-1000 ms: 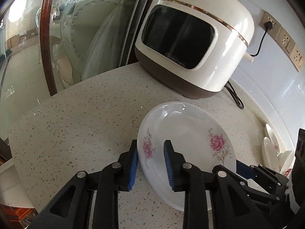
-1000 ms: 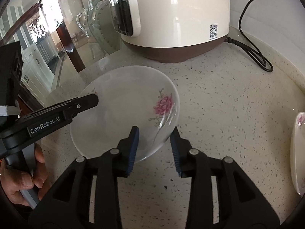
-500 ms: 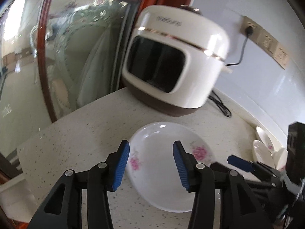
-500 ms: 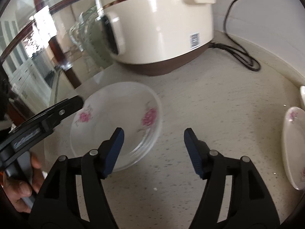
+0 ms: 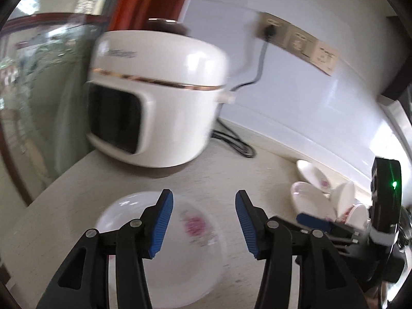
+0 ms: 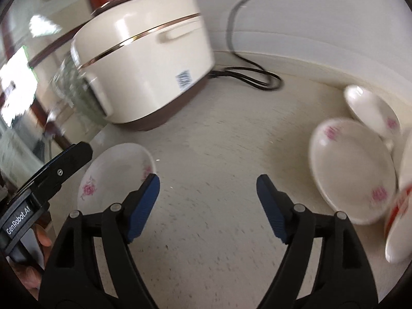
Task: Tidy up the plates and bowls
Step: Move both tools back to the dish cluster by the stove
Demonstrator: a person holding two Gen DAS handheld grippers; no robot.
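Motion blur across both views — rice cooker (image 5: pixel 157 108) logo unreadable. Red-marked bowl (image 6: pixel 400 221) cut off by right edge. Floral plate (image 5: pixel 180 242) partly hidden behind left gripper's fingers (image 5: pixel 161 221). Wall sockets (image 5: pixel 300 42) smeared — detail lost.

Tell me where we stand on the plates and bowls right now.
Looks done: one flowered plate lies flat on the counter near the rice cooker. In hand: nothing; the left gripper and right gripper are both open. Left: two more plates and at least one bowl wait loose by the wall.
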